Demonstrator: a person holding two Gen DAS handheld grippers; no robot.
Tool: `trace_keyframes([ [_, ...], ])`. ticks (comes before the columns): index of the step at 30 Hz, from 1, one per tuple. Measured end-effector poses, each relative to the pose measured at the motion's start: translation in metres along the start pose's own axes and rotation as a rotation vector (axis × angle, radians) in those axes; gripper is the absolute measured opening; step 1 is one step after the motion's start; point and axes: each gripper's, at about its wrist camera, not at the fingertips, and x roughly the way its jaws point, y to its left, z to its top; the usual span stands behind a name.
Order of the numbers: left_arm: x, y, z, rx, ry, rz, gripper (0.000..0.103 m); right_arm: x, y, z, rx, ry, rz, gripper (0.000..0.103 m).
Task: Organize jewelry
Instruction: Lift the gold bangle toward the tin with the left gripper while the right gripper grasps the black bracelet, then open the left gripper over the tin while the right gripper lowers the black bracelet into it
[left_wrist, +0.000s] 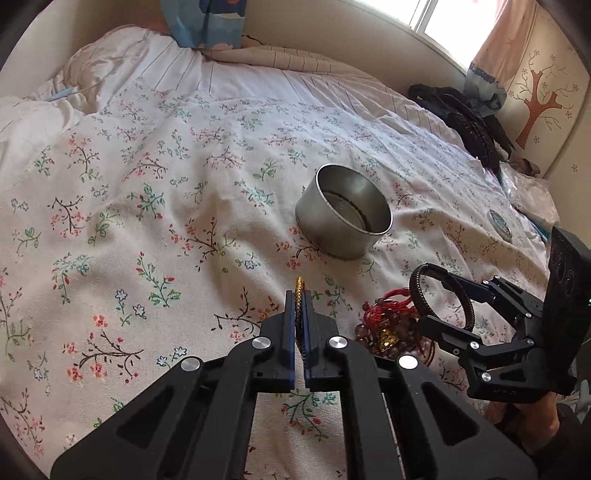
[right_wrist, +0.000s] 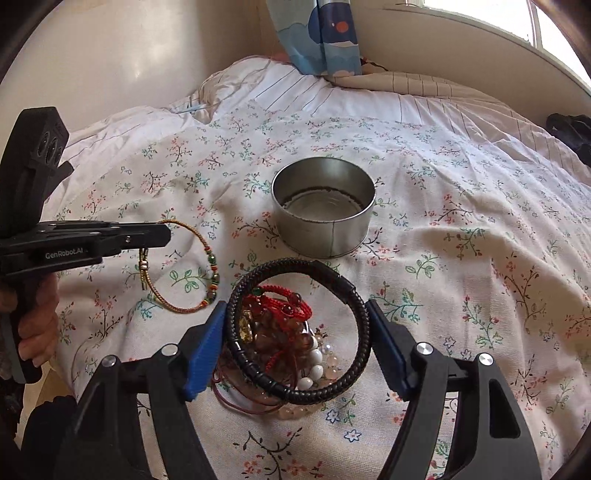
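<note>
A round metal tin (left_wrist: 343, 212) stands open on the floral bedspread; it also shows in the right wrist view (right_wrist: 323, 206). My left gripper (left_wrist: 300, 295) is shut on a thin gold cord bracelet (right_wrist: 195, 267) with coloured beads, held above the bed left of the tin. My right gripper (right_wrist: 297, 319) grips a black braided leather bracelet (right_wrist: 295, 328) across its width, above a pile of red cord, brown and white bead jewelry (right_wrist: 288, 332). The black bracelet also shows in the left wrist view (left_wrist: 439, 299).
A round tin lid (left_wrist: 499, 223) lies on the bed at the right. Dark clothing (left_wrist: 465, 122) lies by the wall at the far right. A blue patterned bag (right_wrist: 317, 37) leans at the head of the bed.
</note>
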Motion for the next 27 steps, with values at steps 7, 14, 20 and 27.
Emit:
trace_keyframes([
  [7,-0.014,-0.022,0.024,0.031,-0.047,-0.055,0.003,-0.008,-0.006,0.007,0.009,-0.056,-0.026,0.071],
  [14,-0.005,-0.053,0.061,0.059,-0.083,-0.102,0.003,-0.012,-0.016,0.012,0.031,-0.089,-0.03,0.071],
  [20,0.023,-0.068,0.091,0.033,-0.088,-0.152,0.003,-0.013,-0.024,0.014,0.044,-0.108,-0.025,0.071],
  [27,0.066,-0.071,0.1,0.0,-0.053,-0.156,0.003,-0.012,-0.034,0.018,0.051,-0.127,-0.026,0.071],
])
